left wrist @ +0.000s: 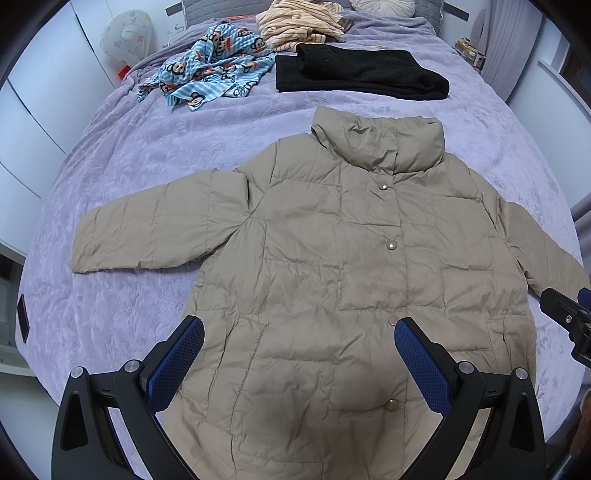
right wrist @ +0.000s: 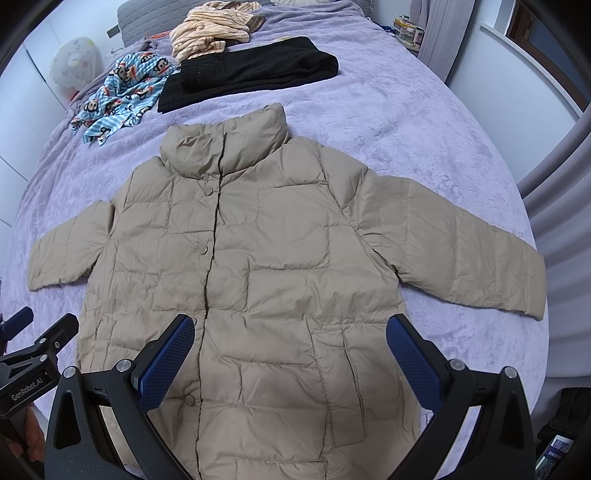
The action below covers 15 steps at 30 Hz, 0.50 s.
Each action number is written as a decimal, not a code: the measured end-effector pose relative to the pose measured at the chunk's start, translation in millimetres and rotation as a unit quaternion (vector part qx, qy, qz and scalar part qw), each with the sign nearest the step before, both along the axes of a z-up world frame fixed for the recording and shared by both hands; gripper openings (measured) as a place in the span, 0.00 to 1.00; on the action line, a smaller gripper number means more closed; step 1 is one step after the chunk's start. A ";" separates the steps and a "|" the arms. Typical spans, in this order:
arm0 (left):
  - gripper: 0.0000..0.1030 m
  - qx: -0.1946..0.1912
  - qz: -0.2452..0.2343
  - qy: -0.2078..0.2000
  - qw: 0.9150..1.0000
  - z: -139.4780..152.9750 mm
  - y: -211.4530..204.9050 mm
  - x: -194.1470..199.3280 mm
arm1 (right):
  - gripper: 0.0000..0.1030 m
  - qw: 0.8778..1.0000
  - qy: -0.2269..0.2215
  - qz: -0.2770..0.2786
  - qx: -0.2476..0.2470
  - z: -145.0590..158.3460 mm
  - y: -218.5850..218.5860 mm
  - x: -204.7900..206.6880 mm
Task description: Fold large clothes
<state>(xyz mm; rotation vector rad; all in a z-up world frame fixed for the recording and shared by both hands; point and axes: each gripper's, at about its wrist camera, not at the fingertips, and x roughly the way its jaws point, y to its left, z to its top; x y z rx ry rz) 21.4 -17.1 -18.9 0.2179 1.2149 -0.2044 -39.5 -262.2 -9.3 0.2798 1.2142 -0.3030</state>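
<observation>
A beige quilted puffer jacket [left wrist: 325,258] [right wrist: 266,258] lies flat and face up on the lavender bedspread [left wrist: 129,155] [right wrist: 388,122], snapped shut, collar far, both sleeves spread sideways. My left gripper [left wrist: 299,350] hovers open above the jacket's lower left half, nothing between its blue pads. My right gripper [right wrist: 290,349] is open too, above the lower right half near the pocket. Each gripper shows at the other view's edge: the right one [left wrist: 565,314], the left one [right wrist: 33,343].
At the far end of the bed lie a folded black garment [left wrist: 354,72] [right wrist: 251,72], a crumpled blue monkey-print piece [left wrist: 207,70] [right wrist: 122,92] and a striped peach heap [left wrist: 299,26] [right wrist: 210,31]. White wardrobe doors [left wrist: 44,96] stand on the left.
</observation>
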 end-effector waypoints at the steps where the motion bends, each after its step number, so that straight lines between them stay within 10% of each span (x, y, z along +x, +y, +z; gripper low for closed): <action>1: 1.00 0.000 0.000 0.000 1.000 0.3 0.2 0.2 | 1.00 1.000 0.001 0.000 0.000 -0.2 0.1 0.2; 15: 1.00 -0.002 0.001 0.002 1.000 -0.2 0.3 -0.1 | 1.00 1.000 0.000 0.000 -0.001 0.0 0.6 0.7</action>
